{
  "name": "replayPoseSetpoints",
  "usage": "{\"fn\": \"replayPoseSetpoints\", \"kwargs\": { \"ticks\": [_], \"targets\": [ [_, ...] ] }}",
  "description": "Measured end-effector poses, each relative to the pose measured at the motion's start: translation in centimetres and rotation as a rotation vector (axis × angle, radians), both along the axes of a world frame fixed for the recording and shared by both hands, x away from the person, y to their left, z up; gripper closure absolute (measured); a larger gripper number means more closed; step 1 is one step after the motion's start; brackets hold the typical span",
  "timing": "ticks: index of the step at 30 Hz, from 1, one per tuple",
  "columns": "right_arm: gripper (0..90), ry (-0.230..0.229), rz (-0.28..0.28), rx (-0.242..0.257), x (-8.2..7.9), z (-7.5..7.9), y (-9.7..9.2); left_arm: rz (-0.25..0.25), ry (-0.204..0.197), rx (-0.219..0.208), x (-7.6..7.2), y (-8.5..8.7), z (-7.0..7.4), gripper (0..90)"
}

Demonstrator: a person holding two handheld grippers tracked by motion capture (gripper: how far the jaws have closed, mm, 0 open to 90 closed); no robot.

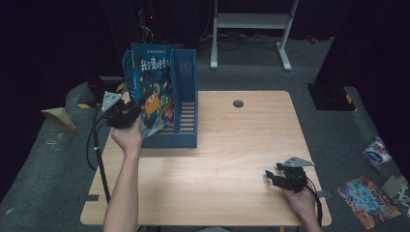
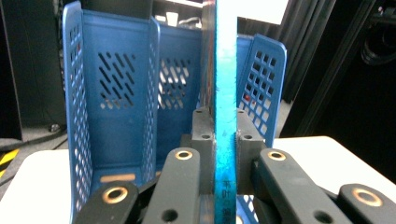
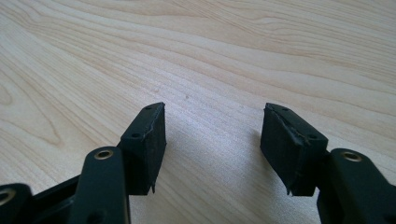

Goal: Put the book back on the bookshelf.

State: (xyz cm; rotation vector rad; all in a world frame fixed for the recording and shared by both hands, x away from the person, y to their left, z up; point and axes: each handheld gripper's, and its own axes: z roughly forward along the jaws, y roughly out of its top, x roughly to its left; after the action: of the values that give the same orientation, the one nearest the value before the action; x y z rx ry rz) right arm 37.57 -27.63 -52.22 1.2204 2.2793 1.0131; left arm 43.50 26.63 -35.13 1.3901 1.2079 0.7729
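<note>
A blue picture book (image 1: 153, 92) with cartoon creatures on its cover stands upright in the blue file rack (image 1: 186, 96) at the table's far left. My left gripper (image 1: 126, 115) is shut on the book's near edge. In the left gripper view the book's spine edge (image 2: 225, 93) runs straight up between the two jaws, with the rack's perforated walls (image 2: 112, 88) behind it. My right gripper (image 1: 275, 178) rests low over the table near the front right, open with nothing in it; in the right gripper view its pads (image 3: 149, 140) stand wide apart over bare wood.
The wooden table (image 1: 241, 145) has a round cable hole (image 1: 238, 103) at the back. On the floor to the right lie a colourful book (image 1: 367, 200) and a white packet (image 1: 377, 151). A white desk frame (image 1: 251, 29) stands behind.
</note>
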Motion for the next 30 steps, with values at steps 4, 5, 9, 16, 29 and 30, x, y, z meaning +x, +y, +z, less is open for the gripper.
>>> {"fn": "replayPoseSetpoints", "kwargs": {
  "ticks": [4,5,9,16,29,30],
  "targets": [
    [40.7,-0.003,0.002,-0.01,0.0,0.0,0.0,-0.003,0.042,0.024,0.1,0.0,-0.1,82.6],
    [40.7,-0.006,0.007,-0.01,0.0,0.0,0.0,-0.006,0.055,0.031,0.1,-0.1,-0.1,82.6],
    [40.6,-0.002,0.007,-0.002,0.1,0.0,0.0,-0.007,0.106,0.048,0.4,-0.4,-0.1,82.5],
    [40.7,-0.002,0.006,-0.001,0.1,0.0,0.0,-0.014,0.189,0.108,0.9,-1.1,1.1,81.8],
    [40.4,0.003,0.005,0.004,0.1,0.0,0.0,-0.017,0.301,0.185,2.5,-1.8,3.6,79.1],
    [40.3,0.005,0.005,0.006,0.1,0.0,0.0,-0.019,0.307,0.193,2.7,-2.0,3.9,78.9]
  ]
}}
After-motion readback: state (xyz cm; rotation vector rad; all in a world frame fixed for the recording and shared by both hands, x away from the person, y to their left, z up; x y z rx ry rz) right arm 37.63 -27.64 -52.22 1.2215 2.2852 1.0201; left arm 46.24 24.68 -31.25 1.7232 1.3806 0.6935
